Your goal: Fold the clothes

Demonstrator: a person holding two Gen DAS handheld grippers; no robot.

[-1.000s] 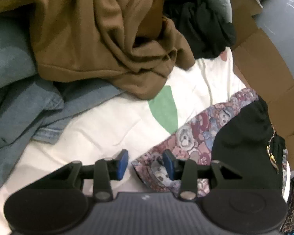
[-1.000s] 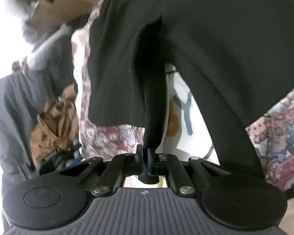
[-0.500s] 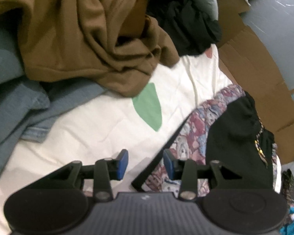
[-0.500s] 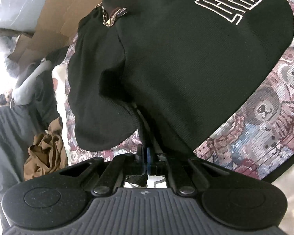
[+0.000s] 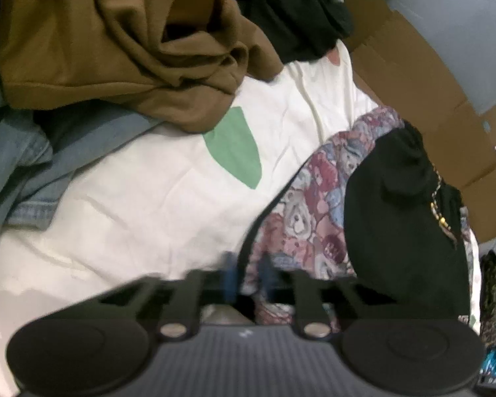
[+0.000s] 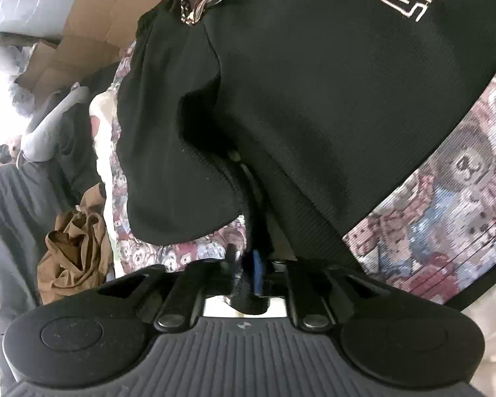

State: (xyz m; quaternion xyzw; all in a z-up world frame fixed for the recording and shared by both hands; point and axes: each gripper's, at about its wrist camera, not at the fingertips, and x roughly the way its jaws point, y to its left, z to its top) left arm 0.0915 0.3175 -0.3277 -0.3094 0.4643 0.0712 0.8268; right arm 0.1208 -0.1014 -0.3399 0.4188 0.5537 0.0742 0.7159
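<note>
Left wrist: the left gripper (image 5: 246, 276) is blurring, jaws narrowed around the bear-print garment's (image 5: 309, 205) black-trimmed edge, white sheet (image 5: 142, 198) lying bare beside it. Right wrist: the right gripper (image 6: 248, 273) is pinching the black sweater's (image 6: 314, 99) hem, jaws closed.

Two close, claw-mounted views; shared bear-print cloth (image 5: 301, 211).

Both grippers low over the cloth, jaws drawn narrow

The left gripper (image 5: 246, 276) shows blurred blue pads with a slim gap between them, a dark fabric edge running into that gap (whether it is pinched cannot be told). The right gripper (image 6: 248, 264) has its fingers pressed together on black fabric bunched between the tips.
</note>
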